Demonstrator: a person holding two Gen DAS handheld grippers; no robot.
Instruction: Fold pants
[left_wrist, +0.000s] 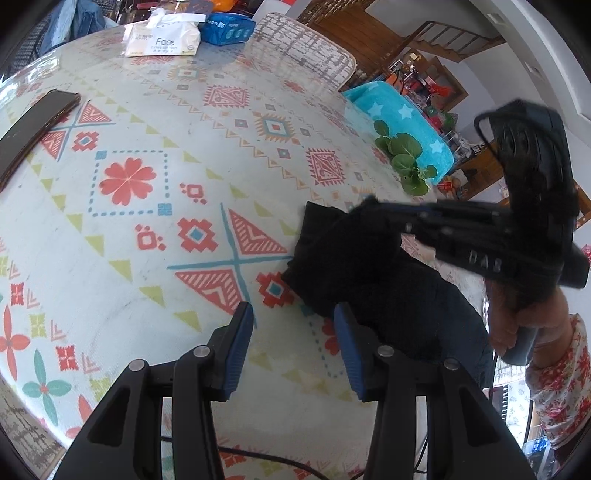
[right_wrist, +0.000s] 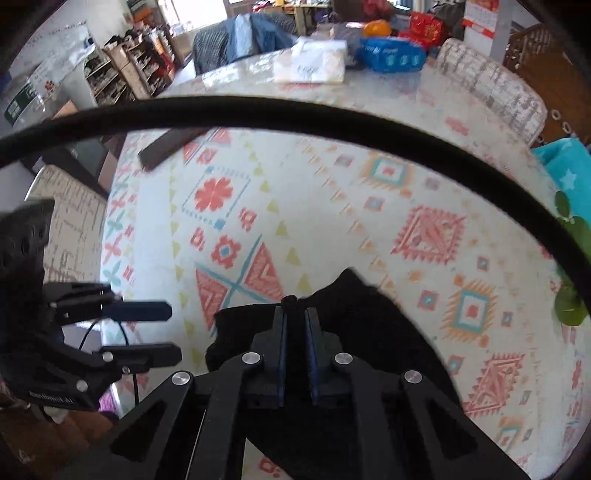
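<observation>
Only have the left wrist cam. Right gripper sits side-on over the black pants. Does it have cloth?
Observer: Yes. In the right wrist view the right gripper is shut on a fold of the pants; a nub of cloth pokes out at its tips.
Operator: Left gripper touching the pants?
Observer: No. Seen from the side, the left gripper is open with nothing between its fingers, apart from the pants' left edge.
Operator: Anything blocking the right cam?
Observer: A black cable arcs across its upper half.

Matt black cloth pants (left_wrist: 369, 273) on glossy tablecloth (left_wrist: 155, 229).
</observation>
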